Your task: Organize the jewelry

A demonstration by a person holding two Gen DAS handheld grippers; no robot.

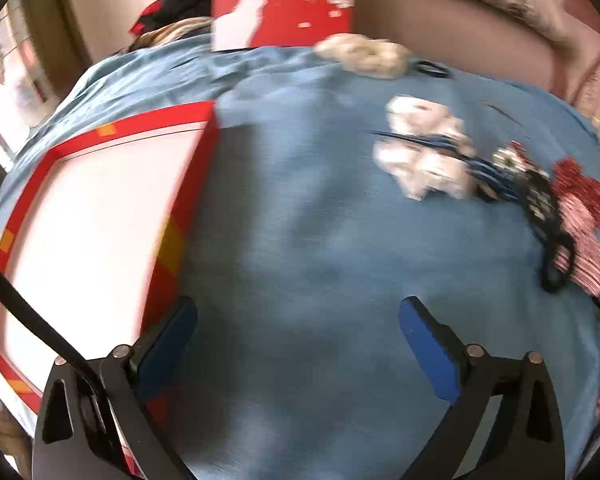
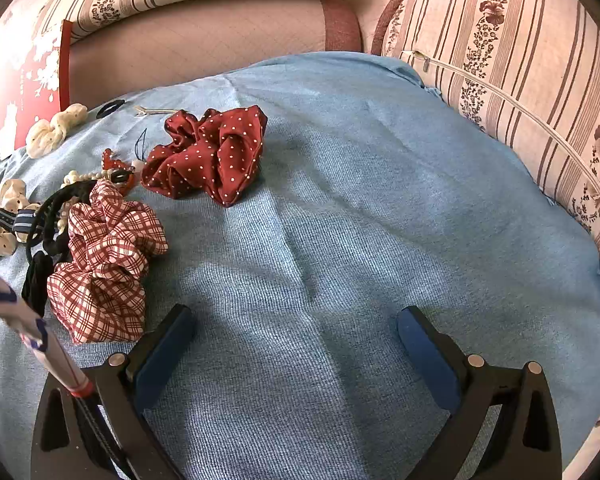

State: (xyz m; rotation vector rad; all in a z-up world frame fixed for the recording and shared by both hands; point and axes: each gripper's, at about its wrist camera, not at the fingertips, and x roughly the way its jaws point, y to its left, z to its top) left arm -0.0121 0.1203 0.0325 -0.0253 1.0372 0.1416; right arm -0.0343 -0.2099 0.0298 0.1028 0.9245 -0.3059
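Left of the right gripper (image 2: 296,320), checked scrunchie (image 2: 104,264), jaws wide, apart.

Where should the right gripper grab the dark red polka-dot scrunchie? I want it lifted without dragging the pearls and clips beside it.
Pinch the bunched fold at the polka-dot scrunchie's near right edge, coming from above and the right. That side faces bare blue cloth, while the pearls crowd its left. The right gripper is open and empty.

Dark red polka-dot scrunchie (image 2: 210,154) sits crumpled, apart from the red-checked scrunchie (image 2: 104,258). Pearl string (image 2: 85,177) and black hairband (image 2: 56,210) are tangled just beside the checked one.
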